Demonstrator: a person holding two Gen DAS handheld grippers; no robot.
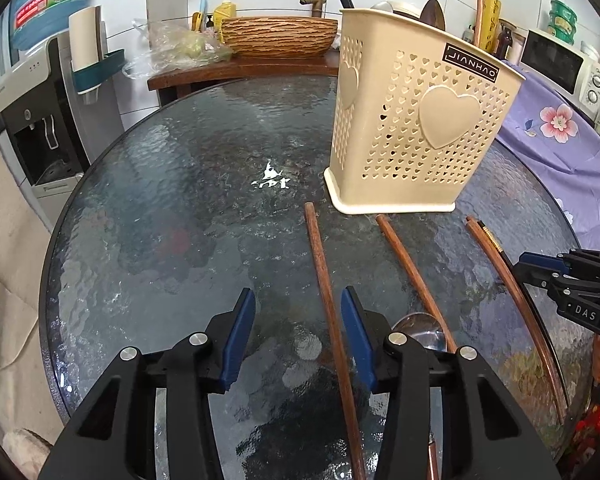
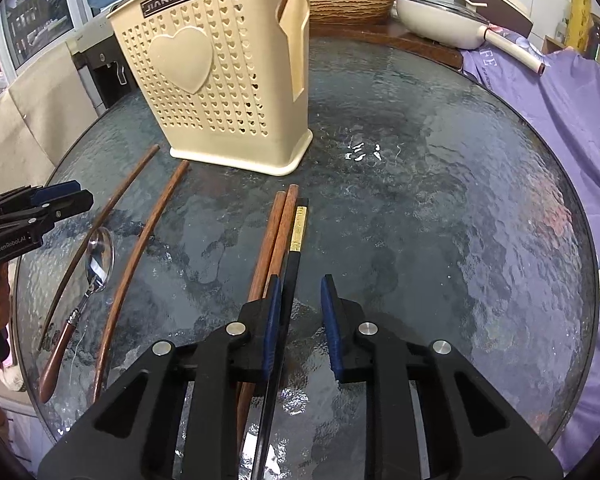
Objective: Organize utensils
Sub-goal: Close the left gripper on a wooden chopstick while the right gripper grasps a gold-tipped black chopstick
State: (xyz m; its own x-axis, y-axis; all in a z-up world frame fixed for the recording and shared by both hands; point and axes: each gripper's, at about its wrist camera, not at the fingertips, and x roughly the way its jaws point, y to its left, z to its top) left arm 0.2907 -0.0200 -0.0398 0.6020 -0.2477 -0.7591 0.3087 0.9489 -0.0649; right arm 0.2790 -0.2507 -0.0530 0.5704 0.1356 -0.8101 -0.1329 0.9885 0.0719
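A cream perforated utensil holder [image 1: 412, 120] [image 2: 220, 80] stands upright on the round glass table [image 1: 180, 220] [image 2: 460, 220]. In the left wrist view, my left gripper [image 1: 298, 292] is open low over the table. A brown wooden chopstick [image 1: 320, 256] runs between its jaws, close to the right pad. In the right wrist view, my right gripper [image 2: 301, 280] straddles a black chopstick [image 2: 296, 232] that lies against the left pad, with a gap to the right pad. Two brown chopsticks [image 2: 270, 236] lie just left of it. A metal spoon [image 2: 100, 256] with a brown handle lies between two more chopsticks [image 2: 144, 248].
A water dispenser [image 1: 40, 120] stands off the table's left. A wooden basin [image 1: 278, 36] and a tap sit on the counter behind. A purple flowered cloth [image 2: 560, 120] covers the surface to the right, with a white pan [image 2: 440, 20] and a microwave [image 1: 560, 68] beyond.
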